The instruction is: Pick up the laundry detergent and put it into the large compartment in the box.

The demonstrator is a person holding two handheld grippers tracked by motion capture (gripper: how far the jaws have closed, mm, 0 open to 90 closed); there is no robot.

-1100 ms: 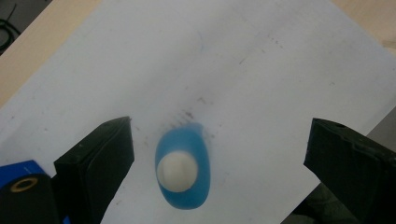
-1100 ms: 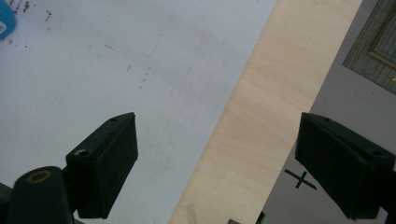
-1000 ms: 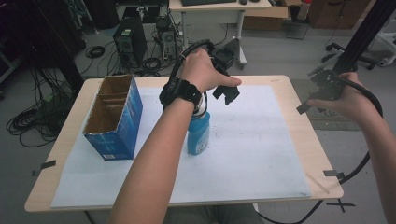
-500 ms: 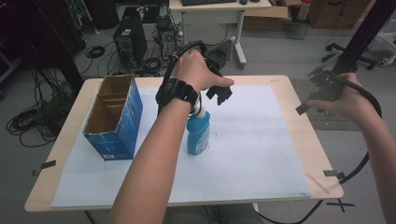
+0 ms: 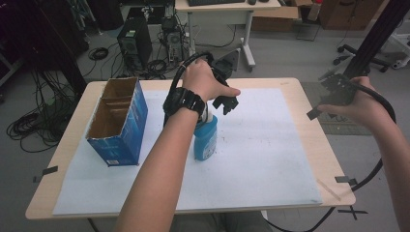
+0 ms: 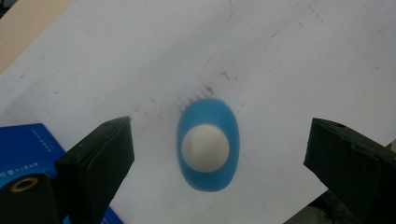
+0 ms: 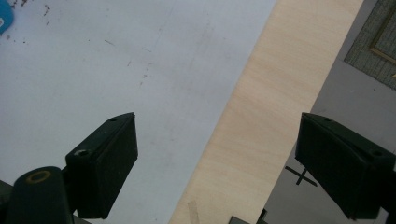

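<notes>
Looking down from your left hand-held gripper (image 6: 219,158), jaws spread wide, you see the blue bottle (image 6: 208,144) standing on the desk (image 5: 309,140) between them, untouched; from above your wrist hides its cap. Your right hand-held gripper (image 7: 217,163) gapes over the desk edge.

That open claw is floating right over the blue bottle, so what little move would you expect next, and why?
Probably a straight descent. The left gripper hangs above the upright blue bottle, jaws wide apart, and in its own view the white cap sits between them, nearer the left jaw. Nothing is gripped yet, so lowering until the jaws flank the bottle, then closing, seems the likely step.
</notes>
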